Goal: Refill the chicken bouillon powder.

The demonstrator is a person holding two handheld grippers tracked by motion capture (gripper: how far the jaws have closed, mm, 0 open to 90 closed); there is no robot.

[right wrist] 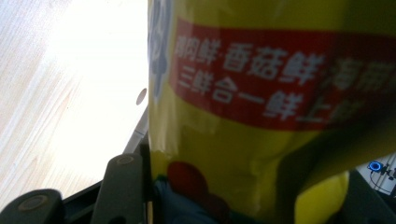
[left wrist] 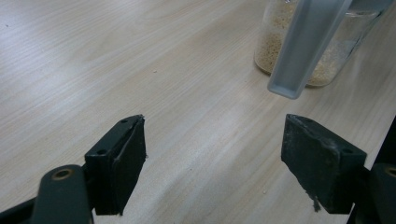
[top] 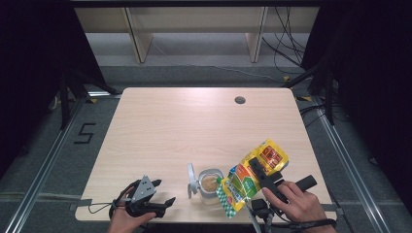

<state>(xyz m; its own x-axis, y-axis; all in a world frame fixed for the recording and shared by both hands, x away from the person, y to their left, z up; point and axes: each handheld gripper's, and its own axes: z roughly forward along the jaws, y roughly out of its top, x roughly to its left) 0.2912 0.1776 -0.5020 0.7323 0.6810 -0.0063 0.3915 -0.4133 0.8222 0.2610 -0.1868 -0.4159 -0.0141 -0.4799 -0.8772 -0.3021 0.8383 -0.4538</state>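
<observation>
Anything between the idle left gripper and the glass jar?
Only bare wooden table separates the left gripper from the glass jar, per the left gripper view.

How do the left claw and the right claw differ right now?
The left claw stands open with nothing between its jaws; the right claw is shut on the yellow pouch. The left claw sits low by the table's near edge, away from the glass jar; the right claw tilts the pouch's mouth down toward the jar. Both are hand-held with black jaws.
</observation>
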